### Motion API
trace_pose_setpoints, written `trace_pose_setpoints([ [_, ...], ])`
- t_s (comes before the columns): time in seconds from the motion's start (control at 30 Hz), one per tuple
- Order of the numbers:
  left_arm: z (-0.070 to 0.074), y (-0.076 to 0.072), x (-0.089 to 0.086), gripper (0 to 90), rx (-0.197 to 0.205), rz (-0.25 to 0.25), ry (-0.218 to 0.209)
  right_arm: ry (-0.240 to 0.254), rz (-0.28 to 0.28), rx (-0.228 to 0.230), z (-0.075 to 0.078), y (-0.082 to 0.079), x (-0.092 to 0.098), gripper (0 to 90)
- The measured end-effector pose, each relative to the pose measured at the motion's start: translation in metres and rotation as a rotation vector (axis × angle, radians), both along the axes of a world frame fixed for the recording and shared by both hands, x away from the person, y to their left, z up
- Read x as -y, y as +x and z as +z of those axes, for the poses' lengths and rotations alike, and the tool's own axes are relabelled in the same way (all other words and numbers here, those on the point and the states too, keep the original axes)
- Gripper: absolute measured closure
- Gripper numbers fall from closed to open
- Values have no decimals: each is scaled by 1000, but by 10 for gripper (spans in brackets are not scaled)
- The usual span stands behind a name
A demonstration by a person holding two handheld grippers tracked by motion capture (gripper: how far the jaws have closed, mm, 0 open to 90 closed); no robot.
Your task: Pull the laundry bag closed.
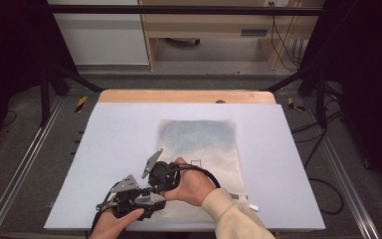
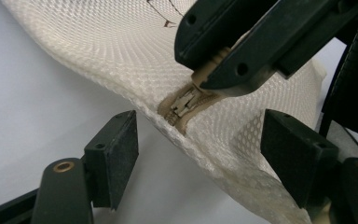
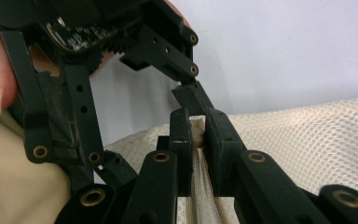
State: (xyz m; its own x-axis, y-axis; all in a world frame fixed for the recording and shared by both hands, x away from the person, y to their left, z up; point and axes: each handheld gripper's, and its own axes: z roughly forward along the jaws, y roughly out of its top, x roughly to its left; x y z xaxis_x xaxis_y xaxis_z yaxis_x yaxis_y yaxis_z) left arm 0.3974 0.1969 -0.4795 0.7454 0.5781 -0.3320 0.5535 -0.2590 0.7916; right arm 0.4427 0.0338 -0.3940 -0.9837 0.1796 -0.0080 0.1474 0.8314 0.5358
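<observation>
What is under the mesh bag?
The mesh bag lies on a pale mat over the wooden table. Whatever is beneath its middle is covered.

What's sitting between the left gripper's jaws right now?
In the left gripper view, the left gripper stands open astride the mesh bag edge, with the zipper slider between its jaws, untouched. The right gripper is shut on the zipper tape just beyond.

A wooden desk (image 1: 129, 96) stands on a grey floor (image 1: 35, 149), its light timber showing only as a strip along the far edge. A pale lavender-white mat (image 1: 114, 149) covers nearly all of the desk. On the mat, right of centre, lies a cream mesh bag (image 1: 199, 139), its near edge with the zipper (image 2: 182, 103) lifted slightly off the mat.
</observation>
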Motion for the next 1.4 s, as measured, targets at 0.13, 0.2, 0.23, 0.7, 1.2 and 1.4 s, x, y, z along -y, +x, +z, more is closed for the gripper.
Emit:
trace_pose_setpoints([
  [0.13,-1,1,3,288,-11,-10,-17,13,-4,-4,1,0,1,820],
  [0.2,-1,2,4,307,-11,-6,-30,13,-4,-2,1,1,1,819],
  [0.23,-2,4,4,330,-15,-10,-43,14,-5,-2,1,0,1,820],
  [0.7,-7,8,6,534,-76,-7,-73,16,-10,-8,-1,-1,0,820],
  [1.2,-8,13,2,746,-63,-13,-61,14,-9,5,-3,-1,8,819],
  [1.4,-7,14,0,813,-60,-3,-55,0,-7,21,-3,-1,9,819],
])
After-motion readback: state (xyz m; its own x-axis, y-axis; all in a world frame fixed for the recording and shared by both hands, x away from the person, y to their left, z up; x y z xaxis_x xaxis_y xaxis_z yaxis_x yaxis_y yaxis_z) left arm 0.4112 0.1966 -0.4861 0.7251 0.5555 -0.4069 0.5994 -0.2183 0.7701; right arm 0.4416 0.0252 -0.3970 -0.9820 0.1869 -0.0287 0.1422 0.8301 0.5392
